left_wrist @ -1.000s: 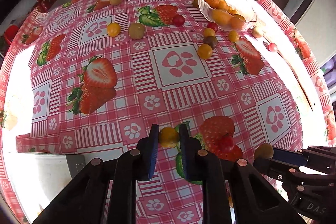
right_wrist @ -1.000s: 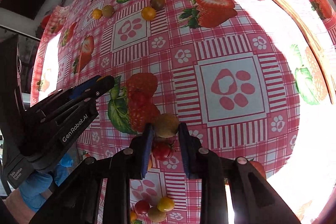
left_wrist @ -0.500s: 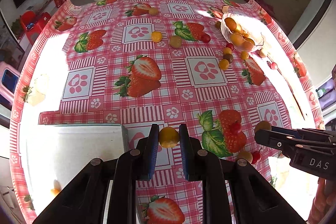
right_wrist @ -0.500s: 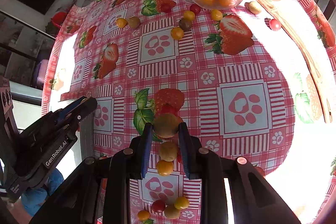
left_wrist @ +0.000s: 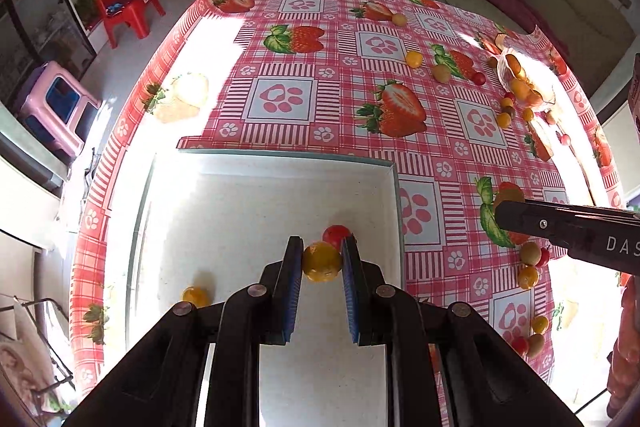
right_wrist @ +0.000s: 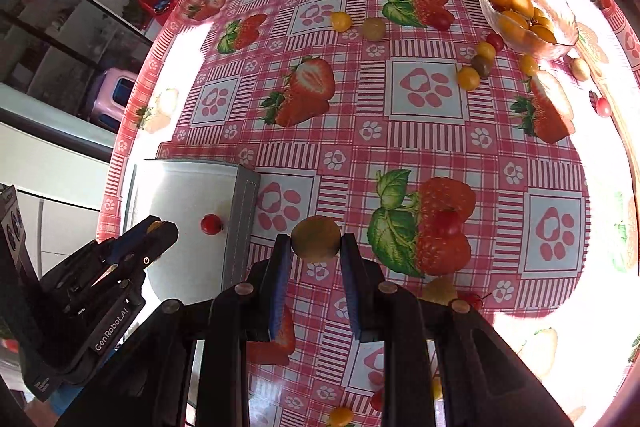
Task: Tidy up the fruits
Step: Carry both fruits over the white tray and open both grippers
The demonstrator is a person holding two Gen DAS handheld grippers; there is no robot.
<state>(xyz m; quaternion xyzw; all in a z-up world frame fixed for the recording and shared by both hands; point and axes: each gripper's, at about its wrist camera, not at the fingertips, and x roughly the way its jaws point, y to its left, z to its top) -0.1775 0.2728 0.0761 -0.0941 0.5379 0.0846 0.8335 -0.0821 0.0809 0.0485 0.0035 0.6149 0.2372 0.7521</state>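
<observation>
My left gripper (left_wrist: 321, 255) is shut on a yellow cherry tomato (left_wrist: 321, 262) and holds it above a white box (left_wrist: 240, 211) near the table's front left. A red tomato (left_wrist: 335, 233) and a yellow tomato (left_wrist: 195, 295) lie in the box. My right gripper (right_wrist: 315, 247) is shut on a greenish-brown tomato (right_wrist: 315, 238) above the tablecloth, just right of the box (right_wrist: 188, 187). The left gripper (right_wrist: 154, 227) also shows in the right wrist view over the box. The right gripper (left_wrist: 500, 215) shows at the right of the left wrist view.
A glass bowl (right_wrist: 556, 47) of yellow tomatoes stands at the far right. Loose tomatoes lie scattered near it (right_wrist: 468, 78) and mid-table (right_wrist: 374, 29). More lie near the front edge (left_wrist: 530, 253). A red one (right_wrist: 447, 221) sits right of my right gripper.
Both grippers rose and drew back to the left with their tomatoes. The left gripper now hangs over the white box; the right one came up beside the box.
</observation>
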